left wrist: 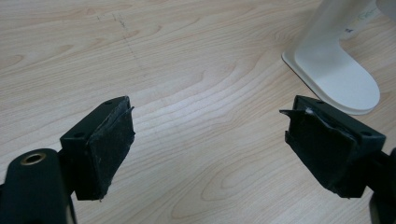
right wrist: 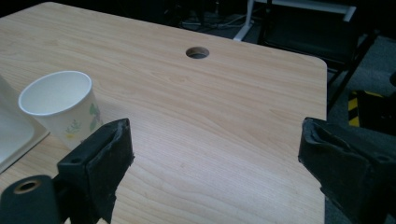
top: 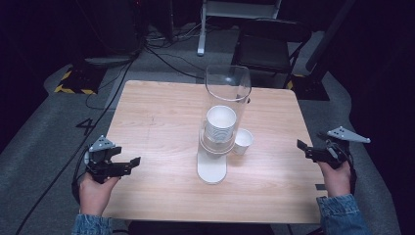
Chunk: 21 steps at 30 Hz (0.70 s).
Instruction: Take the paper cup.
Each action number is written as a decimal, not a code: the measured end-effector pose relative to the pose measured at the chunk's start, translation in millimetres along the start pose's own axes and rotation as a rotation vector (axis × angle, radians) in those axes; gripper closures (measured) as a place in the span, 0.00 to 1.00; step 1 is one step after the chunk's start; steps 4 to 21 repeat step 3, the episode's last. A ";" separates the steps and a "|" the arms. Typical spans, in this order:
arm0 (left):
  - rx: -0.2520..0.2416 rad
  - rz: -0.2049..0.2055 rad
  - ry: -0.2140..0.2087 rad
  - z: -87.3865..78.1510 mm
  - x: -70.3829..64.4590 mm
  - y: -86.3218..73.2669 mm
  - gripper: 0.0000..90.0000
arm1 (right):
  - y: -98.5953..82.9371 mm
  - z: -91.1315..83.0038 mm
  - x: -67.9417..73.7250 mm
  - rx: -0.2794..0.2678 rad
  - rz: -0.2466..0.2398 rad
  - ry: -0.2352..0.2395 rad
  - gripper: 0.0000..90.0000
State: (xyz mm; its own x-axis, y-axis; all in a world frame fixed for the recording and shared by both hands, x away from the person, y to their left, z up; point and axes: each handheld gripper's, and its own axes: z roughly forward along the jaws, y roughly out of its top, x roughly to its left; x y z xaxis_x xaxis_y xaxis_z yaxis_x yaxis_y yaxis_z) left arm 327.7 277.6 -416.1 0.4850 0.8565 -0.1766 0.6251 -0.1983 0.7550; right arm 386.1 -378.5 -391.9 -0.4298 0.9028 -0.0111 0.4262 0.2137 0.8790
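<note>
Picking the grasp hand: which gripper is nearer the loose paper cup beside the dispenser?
Right. The right gripper sits at the table's right edge, level with the paper cup. The left gripper is at the left edge, with the dispenser between it and the cup.

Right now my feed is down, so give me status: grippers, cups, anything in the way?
Left gripper and right gripper open, empty, at table edges. Loose paper cup upright beside cup dispenser, stack inside. Nothing between right gripper and cup.
</note>
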 end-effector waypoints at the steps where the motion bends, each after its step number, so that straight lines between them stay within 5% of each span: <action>1: -0.001 0.000 -0.001 0.0 -0.1 0.1 0.17 | 0.2 0.0 0.6 -0.004 -0.005 0.005 0.12; 21: -0.001 0.001 -0.002 0.1 -0.3 0.3 0.17 | 0.3 0.1 1.5 -0.011 -0.009 0.009 0.12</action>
